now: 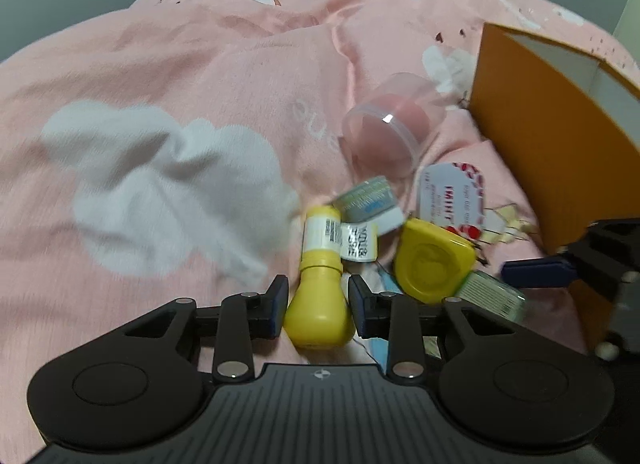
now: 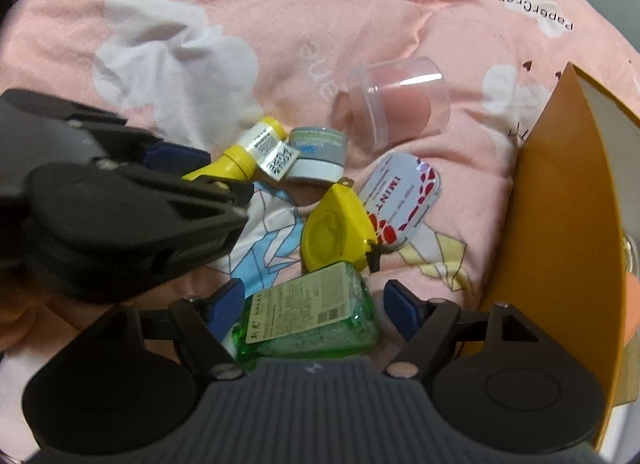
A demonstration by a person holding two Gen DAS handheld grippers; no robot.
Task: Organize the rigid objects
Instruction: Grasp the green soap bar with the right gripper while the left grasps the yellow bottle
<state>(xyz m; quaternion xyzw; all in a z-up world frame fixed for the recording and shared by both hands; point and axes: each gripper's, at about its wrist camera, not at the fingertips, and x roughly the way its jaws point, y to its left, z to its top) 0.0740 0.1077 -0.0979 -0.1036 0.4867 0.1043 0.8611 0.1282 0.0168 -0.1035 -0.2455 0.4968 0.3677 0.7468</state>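
A yellow bottle [image 1: 318, 312] with a white label lies on the pink bedding, and my left gripper [image 1: 318, 296] is shut on its wide body, both pads against it. In the right wrist view the same bottle [image 2: 236, 160] sticks out of the left gripper [image 2: 200, 172]. My right gripper [image 2: 314, 302] is open around a green bottle [image 2: 308, 312] with a printed label; the right pad stands clear of it. Beside them lie a yellow tape measure [image 2: 336, 228], an IMINT tin [image 2: 400, 196], a small grey jar [image 2: 316, 156] and a clear tub [image 2: 396, 100].
An orange box [image 1: 540, 144] with a white inside stands open at the right, close to the pile; it also shows as the orange box [image 2: 560, 224] in the right wrist view. Pink bedding [image 1: 160, 84] with white cloud prints stretches left and back.
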